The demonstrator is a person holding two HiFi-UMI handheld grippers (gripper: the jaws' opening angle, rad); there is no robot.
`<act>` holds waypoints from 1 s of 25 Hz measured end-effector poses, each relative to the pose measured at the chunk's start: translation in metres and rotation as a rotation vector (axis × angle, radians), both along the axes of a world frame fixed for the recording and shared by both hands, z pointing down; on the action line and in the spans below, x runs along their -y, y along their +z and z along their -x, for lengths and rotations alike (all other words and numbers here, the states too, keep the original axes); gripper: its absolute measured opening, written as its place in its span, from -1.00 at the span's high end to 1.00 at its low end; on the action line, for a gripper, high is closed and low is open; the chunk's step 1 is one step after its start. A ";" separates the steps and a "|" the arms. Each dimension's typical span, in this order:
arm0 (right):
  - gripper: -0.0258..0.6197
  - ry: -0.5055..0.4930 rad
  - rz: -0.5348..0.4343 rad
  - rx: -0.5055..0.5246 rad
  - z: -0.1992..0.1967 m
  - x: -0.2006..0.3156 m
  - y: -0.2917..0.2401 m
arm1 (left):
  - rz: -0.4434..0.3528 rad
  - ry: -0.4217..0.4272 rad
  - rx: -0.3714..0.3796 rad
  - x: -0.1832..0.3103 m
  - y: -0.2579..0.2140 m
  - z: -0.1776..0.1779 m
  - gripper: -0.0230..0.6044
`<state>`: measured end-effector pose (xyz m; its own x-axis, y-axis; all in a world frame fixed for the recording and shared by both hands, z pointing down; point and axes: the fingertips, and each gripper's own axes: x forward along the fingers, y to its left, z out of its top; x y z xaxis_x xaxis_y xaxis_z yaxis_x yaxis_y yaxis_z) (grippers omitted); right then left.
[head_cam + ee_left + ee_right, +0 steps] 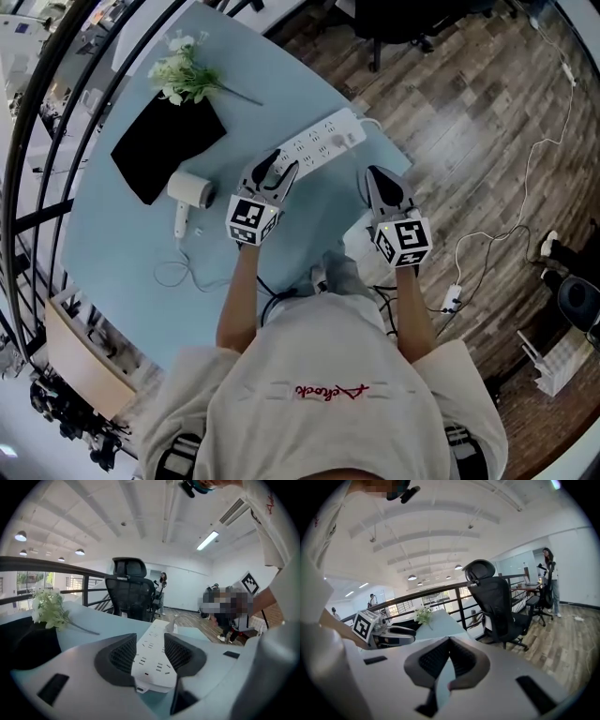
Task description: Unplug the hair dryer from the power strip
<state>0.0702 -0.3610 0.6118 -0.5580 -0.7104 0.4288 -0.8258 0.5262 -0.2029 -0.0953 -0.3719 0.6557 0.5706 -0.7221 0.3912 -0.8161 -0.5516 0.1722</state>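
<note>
here, the hair dryer (pixel 190 191) is showing only in the head view; neither gripper view is catching it. its thin cord (pixel 173 274) is looping over the light blue table (pixel 281 84) toward the person and is running out of sight near the left forearm, so where its plug is lying is not clear. the far end of the power strip (pixel 319 141) is reaching the table's edge. the person's torso is covering the near edge of the table.

the dryer is lying on its side just beside a black mat (pixel 167 142), left of the left gripper and apart from it. its handle is running toward the person, and its short barrel is sitting across the top of the handle, with the darker round end facing the left gripper. the strip's long axis is running diagonally, from the left gripper up and right to the table's edge, sockets facing up.

the left gripper (pixel 150 645) is standing with its jaws apart, the near end of the strip lying between them; whether the pads are touching it is unclear. the right gripper (pixel 449 644) is hovering past the table's right edge, its jaws closed tip to tip on nothing.

flowers (pixel 186 77) are lying at the mat's far corner.
</note>
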 end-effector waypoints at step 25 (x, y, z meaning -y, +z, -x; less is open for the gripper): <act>0.86 -0.025 0.021 0.049 0.005 0.007 0.010 | 0.023 0.143 0.205 0.014 0.036 -0.029 0.04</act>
